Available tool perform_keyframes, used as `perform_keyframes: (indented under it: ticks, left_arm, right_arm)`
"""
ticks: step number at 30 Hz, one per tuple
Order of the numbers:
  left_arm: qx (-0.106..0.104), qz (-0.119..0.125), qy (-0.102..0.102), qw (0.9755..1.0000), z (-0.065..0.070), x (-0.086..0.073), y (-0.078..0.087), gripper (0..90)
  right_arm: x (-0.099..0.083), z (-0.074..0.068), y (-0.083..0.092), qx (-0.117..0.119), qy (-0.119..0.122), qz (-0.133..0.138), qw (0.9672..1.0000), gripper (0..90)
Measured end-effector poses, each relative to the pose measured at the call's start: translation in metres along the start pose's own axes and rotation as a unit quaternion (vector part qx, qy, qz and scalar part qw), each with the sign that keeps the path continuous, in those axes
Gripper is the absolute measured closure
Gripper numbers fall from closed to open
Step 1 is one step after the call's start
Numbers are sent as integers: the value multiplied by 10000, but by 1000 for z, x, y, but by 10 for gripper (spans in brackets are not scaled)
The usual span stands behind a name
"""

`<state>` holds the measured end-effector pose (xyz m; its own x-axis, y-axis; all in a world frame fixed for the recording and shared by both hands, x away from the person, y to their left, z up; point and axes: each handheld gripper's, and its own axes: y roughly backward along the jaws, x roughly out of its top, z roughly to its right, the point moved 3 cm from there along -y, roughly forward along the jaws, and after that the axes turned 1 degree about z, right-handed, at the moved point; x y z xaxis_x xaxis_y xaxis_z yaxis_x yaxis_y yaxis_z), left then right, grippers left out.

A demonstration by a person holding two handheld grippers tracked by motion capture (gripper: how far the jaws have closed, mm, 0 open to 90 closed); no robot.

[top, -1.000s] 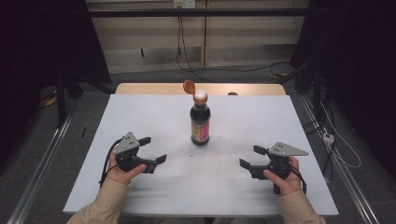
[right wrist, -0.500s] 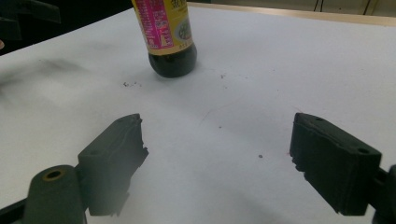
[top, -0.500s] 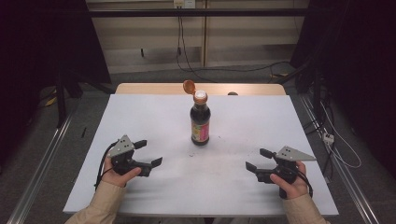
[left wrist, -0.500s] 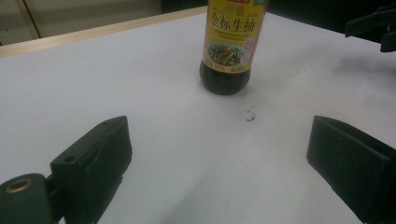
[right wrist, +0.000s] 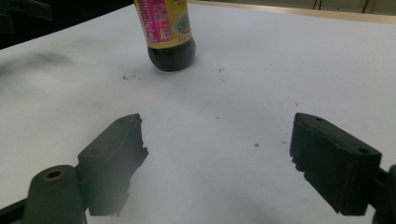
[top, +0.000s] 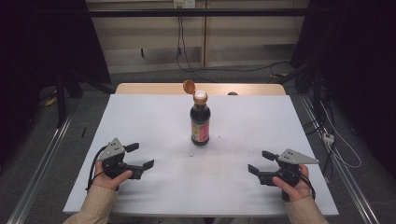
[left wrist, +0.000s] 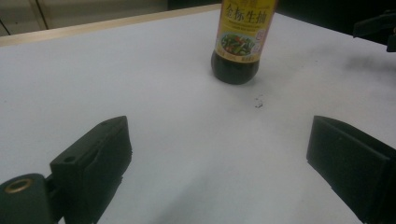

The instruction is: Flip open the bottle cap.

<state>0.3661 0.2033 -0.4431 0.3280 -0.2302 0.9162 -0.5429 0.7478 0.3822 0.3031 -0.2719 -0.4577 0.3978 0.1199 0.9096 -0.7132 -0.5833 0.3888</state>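
Bottle (top: 200, 122) upright between both open tongs (top: 140, 156).

A dark sauce bottle (left wrist: 239, 39) carries a yellow label with the Chinese characters 金标生抽 above a picture of vegetables. Its pink back label (right wrist: 156, 23) has print too small to read.

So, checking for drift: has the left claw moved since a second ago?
Yes. The left claw has pulled back toward the person, away from the dark glass sauce bottle.
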Motion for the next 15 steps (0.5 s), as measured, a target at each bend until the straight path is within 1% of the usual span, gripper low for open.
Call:
perform_keyframes:
  ticks: [6, 7, 9, 15]
  left_arm:
    - [43, 6, 15, 10000, -3, -3, 6, 64]
    - [48, -7, -16, 10000, -4, -3, 6, 64]
    - [44, 0, 12, 10000, -4, -4, 6, 64]
    - [45, 5, -27, 10000, -2, -3, 5, 64]
  right_arm:
    - [-1, -1, 1, 15, 15, -6, 10000, 167]
    - [-1, 0, 1, 13, 30, -7, 10000, 167]
    - [-1, 0, 1, 11, 36, -6, 10000, 167]
    - [-2, 0, 2, -17, 39, 10, 10000, 167]
